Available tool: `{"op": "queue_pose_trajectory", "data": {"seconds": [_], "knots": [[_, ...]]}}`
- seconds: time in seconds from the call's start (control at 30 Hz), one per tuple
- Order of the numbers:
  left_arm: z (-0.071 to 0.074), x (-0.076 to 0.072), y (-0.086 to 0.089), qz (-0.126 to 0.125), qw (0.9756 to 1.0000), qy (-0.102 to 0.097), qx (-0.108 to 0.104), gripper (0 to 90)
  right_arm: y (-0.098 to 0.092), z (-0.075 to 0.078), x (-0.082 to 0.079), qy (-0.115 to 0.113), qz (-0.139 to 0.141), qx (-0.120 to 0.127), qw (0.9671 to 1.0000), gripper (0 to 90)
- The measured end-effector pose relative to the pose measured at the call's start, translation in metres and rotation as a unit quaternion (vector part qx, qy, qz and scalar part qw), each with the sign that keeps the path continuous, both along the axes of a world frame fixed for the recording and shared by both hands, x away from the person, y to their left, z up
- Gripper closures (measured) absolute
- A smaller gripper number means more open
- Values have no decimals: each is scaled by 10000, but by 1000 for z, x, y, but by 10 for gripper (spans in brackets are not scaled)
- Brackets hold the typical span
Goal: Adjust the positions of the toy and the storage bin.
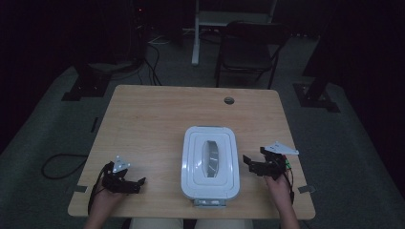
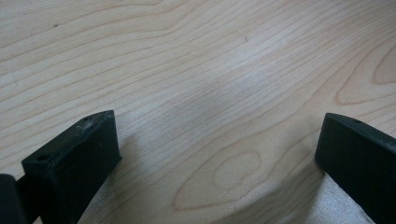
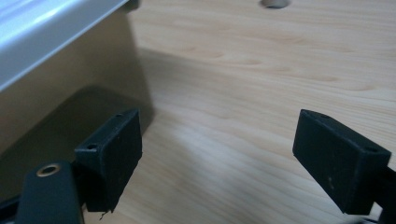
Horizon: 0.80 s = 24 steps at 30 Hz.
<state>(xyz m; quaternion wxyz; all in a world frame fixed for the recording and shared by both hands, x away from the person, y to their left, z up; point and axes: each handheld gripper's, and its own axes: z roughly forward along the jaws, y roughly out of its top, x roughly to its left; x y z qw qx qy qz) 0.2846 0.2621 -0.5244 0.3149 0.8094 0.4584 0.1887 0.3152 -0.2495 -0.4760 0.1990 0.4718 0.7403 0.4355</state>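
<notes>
A white lidded plastic container [image 1: 210,162] with a clear window in its lid sits on the wooden table [image 1: 153,119], near the front edge at the middle. My left gripper [image 1: 139,185] rests low on the table to the container's left, jaws pointing toward it. In the left gripper view that gripper [image 2: 217,140] stands open over bare wood. My right gripper [image 1: 249,163] is just right of the container, a small gap away. In the right gripper view it [image 3: 219,140] is open with nothing between its fingers, and the container's side wall [image 3: 60,60] rises at the left.
A round cable hole [image 1: 229,100] lies in the table's far side, also at the top of the right gripper view [image 3: 275,3]. A dark chair [image 1: 248,47] stands beyond the table. A cable loop [image 1: 57,164] lies on the floor at left.
</notes>
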Motion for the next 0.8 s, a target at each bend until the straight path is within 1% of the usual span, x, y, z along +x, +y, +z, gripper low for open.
{"op": "queue_pose_trajectory", "data": {"seconds": [0.07, 0.2, 0.23, 0.27, 0.3, 0.4, 0.5, 0.6, 0.67, 0.73, 0.8], "knots": [[0, 0, 0, 0, 10000, 1, 0, 4, 6, -4, 0, 24, 132, -51, 9999, 158], [0, 0, 0, 0, 10000, 0, 1, 4, 15, -16, 2, 187, 324, -104, 9992, 158], [0, 0, 0, 0, 10000, 0, 1, 4, 17, -19, 2, 198, 343, -132, 9991, 158], [0, 0, 0, 1, 10000, -1, -1, 4, 17, -19, 2, 198, 343, -132, 9991, 158], [0, 0, 0, 0, 10000, -1, 0, 5, 20, -28, 2, 279, 364, -195, 9988, 158], [0, 0, 0, 0, 10000, 1, 0, 4, 22, -37, 1, 345, 367, -320, 9982, 158], [0, 0, 0, -1, 10000, 0, 0, 4, 22, -44, -1, 417, 333, -368, 9979, 158], [0, 0, 0, -1, 10000, 0, 1, 4, 21, -48, -2, 429, 145, -401, 9982, 159], [0, 0, 0, -2, 10000, 0, 2, 4, 20, -49, -2, 447, 94, -391, 9982, 159], [0, -1, 0, -66, 10000, 0, -5, 4, 20, -50, -2, 510, 1, -485, 9975, 160], [0, -1, -1, -116, 9999, -2, -12, 4, 20, -50, -1, 493, -27, -599, 9970, 159]]}}
